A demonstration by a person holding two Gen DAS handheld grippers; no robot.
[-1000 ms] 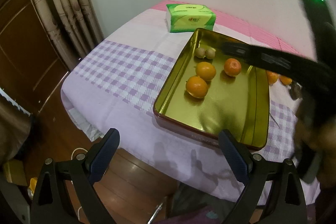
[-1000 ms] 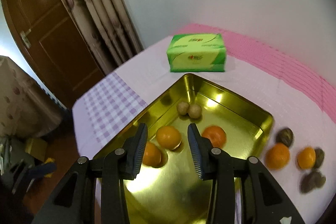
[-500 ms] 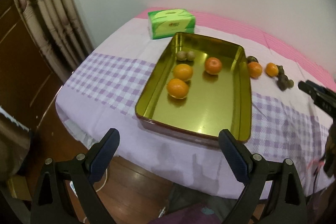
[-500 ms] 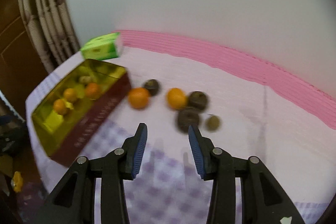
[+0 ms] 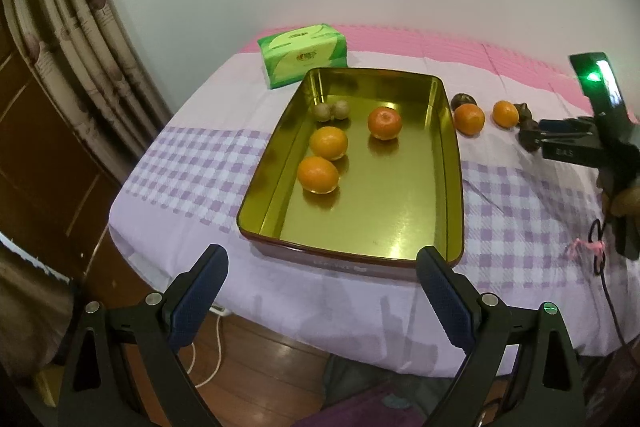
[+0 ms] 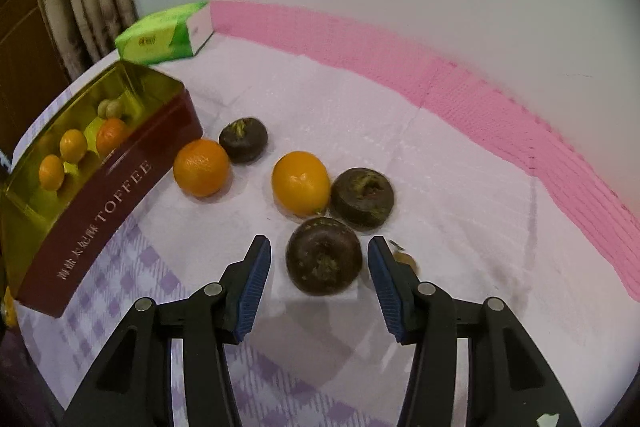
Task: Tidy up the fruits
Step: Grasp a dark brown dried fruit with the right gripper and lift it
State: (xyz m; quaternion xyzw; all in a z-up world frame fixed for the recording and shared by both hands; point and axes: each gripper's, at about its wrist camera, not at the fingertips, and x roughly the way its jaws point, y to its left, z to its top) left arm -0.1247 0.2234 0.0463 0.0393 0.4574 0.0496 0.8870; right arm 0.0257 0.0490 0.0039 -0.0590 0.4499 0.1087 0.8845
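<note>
Fruit tin (image 6: 108, 187) reads "TOFFEE"; right claw (image 6: 319, 263), just widening, straddles a dark fruit (image 6: 323, 255) untouched.

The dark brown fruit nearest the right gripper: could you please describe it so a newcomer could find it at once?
Start at the gold rectangular metal tin on the purple checked tablecloth; loose fruit lies on the cloth beside it. Of the three round dark brown fruits there, this one lies nearest the camera, between the right gripper's open blue-padded fingers, untouched.
</note>
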